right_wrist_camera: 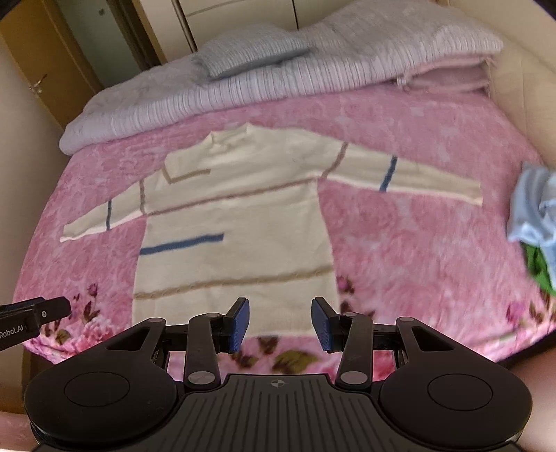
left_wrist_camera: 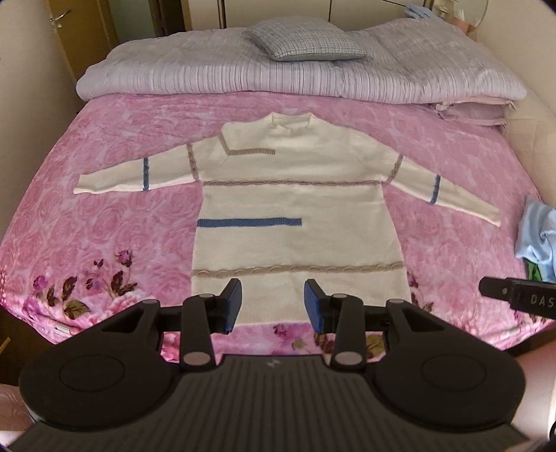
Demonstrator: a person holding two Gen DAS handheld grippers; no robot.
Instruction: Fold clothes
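A: What covers the bed?

B: A pink blanket [left_wrist_camera: 104,208] with a rose pattern. Near its front edge there are darker printed flowers [left_wrist_camera: 83,288] with brown leaves.

A: And at the far end?

B: A folded lilac quilt [left_wrist_camera: 243,76] lies across the whole width. A small grey checked pillow [left_wrist_camera: 305,43] rests on top of it, near the middle.

A: Anything behind the bed?

B: At the left stands a wooden door [left_wrist_camera: 74,31] with a brass handle. Pale cupboard panels [right_wrist_camera: 243,10] are behind the quilt.

A: And the right corner?

B: Something light blue [left_wrist_camera: 418,10] lies there, maybe a cloth; it is too small to tell.
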